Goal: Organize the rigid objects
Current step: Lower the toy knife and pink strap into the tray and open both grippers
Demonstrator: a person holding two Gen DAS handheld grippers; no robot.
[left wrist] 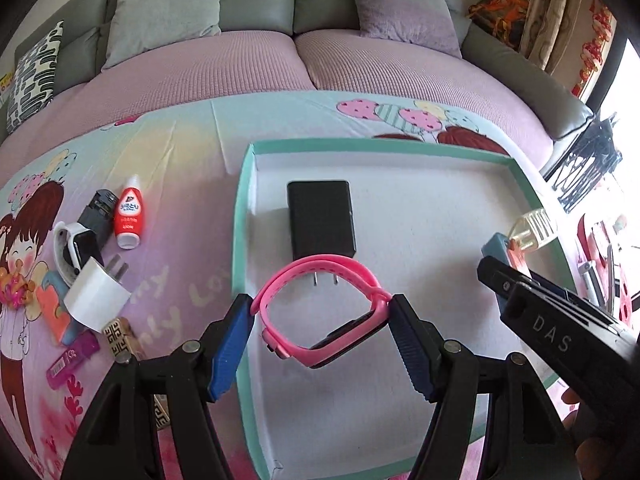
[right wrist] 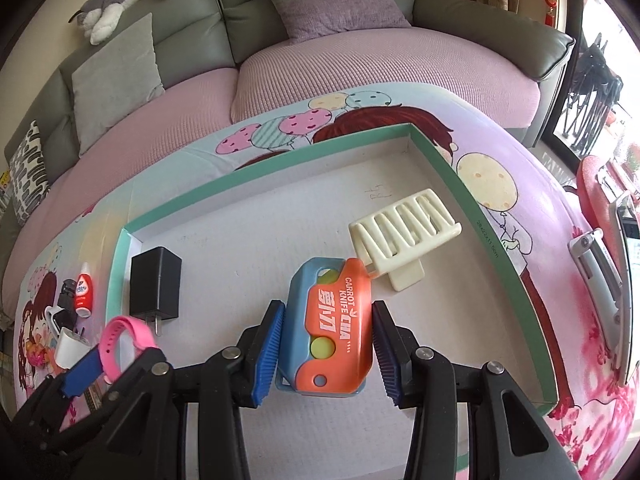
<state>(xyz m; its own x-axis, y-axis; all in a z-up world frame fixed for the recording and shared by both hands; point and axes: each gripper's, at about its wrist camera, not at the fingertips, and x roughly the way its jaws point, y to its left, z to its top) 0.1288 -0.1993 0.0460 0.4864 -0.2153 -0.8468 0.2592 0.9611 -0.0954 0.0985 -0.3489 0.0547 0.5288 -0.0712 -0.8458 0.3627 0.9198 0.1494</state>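
My left gripper (left wrist: pixel 320 308) is shut on a pink smartwatch (left wrist: pixel 320 262), its blue pads pressing the strap loop from both sides. It hangs over the near left part of a white box with a teal rim (left wrist: pixel 240 216). A black charger (left wrist: pixel 322 216) lies inside, just beyond the watch. My right gripper (right wrist: pixel 327 312) is shut on an orange and blue toy carrot knife (right wrist: pixel 340 288), held above the box floor. A cream slatted rack (right wrist: pixel 404 228) lies in the box just past the knife. The pink smartwatch (right wrist: pixel 128 336) shows at lower left in the right wrist view.
Left of the box, on the cartoon-printed cloth, lie a red and white bottle (left wrist: pixel 130 216), a white plug (left wrist: pixel 94 292), a white smartwatch (left wrist: pixel 70 248) and several small items. A glass bottle (left wrist: pixel 534 228) stands by the box's right rim. A sofa (left wrist: pixel 256 60) runs behind.
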